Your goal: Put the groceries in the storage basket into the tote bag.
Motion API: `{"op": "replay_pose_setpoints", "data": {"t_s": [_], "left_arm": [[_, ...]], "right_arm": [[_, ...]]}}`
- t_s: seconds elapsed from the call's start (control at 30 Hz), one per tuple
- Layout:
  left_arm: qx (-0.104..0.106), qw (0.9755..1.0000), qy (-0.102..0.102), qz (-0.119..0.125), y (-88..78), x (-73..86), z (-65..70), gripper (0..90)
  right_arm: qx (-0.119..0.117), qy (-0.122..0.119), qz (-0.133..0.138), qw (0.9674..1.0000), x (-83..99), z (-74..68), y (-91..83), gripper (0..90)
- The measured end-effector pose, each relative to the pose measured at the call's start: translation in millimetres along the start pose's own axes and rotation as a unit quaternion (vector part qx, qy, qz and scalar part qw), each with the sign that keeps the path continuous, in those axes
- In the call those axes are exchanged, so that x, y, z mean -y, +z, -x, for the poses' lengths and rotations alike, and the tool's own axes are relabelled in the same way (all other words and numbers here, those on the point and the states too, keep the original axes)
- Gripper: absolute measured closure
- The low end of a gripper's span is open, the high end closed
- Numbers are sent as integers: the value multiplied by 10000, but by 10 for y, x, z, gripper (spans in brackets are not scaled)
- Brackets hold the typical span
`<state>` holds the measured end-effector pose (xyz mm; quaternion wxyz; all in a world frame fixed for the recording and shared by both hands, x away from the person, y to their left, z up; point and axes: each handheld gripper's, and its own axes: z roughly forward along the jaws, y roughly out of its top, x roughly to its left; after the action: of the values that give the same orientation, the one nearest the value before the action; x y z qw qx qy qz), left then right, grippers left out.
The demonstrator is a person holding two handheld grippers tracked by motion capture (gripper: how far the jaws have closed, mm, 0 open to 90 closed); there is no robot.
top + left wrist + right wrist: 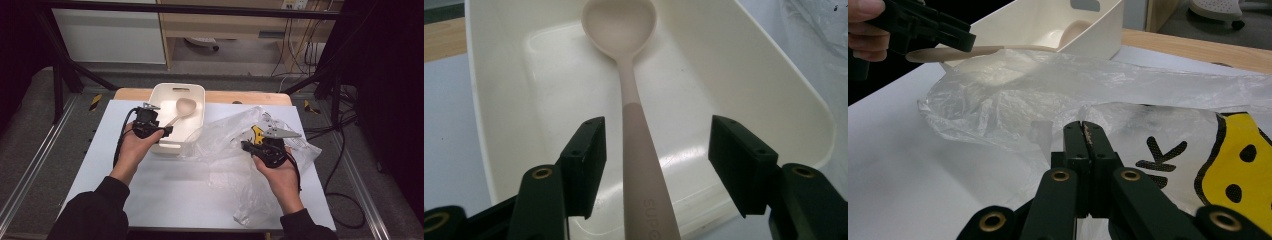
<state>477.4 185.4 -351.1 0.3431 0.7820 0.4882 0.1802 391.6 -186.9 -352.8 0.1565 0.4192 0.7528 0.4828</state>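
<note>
Left gripper view: the left claw [656, 167] stands spread astride the pale spoon [634, 125] handle, pads not yet touching; centre it, then squeeze squarely (the handle looks slick). The spoon lies in the cream tub [774, 75] at the counter's [165, 195] far edge. The right claw [1083, 137], pressed together, rests on the plastic bag [1048, 90] crowding the tub's side.

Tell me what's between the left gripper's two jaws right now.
The spoon handle runs up between the jaws of the left gripper, with gaps on both sides, over the white bin. That shows in the left gripper view.
</note>
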Motion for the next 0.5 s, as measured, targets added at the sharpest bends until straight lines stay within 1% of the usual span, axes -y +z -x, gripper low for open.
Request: {"op": "replay_pose_setpoints", "data": {"t_s": [0.03,0.07,0.1,0.17,0.27,0.5], "left_arm": [[-6,10000,-10,-2,4,9,-3,408],[-11,10000,-34,8,8,20,-9,442],[-24,10000,-35,4,13,32,-15,442],[-17,10000,-66,-8,31,57,-20,481],[-31,10000,-79,-43,62,86,-21,511],[-25,9999,-94,-91,106,100,-27,561]], "right_arm": [[2,-1,3,10000,0,0,0,900],[5,5,-3,10000,0,-1,-3,900],[5,5,-3,10000,0,-1,-3,900],[0,4,-6,10000,0,-3,0,900],[-2,-9,-14,10000,-1,-7,3,900],[-2,9,-8,10000,-2,-7,-1,900]]}}
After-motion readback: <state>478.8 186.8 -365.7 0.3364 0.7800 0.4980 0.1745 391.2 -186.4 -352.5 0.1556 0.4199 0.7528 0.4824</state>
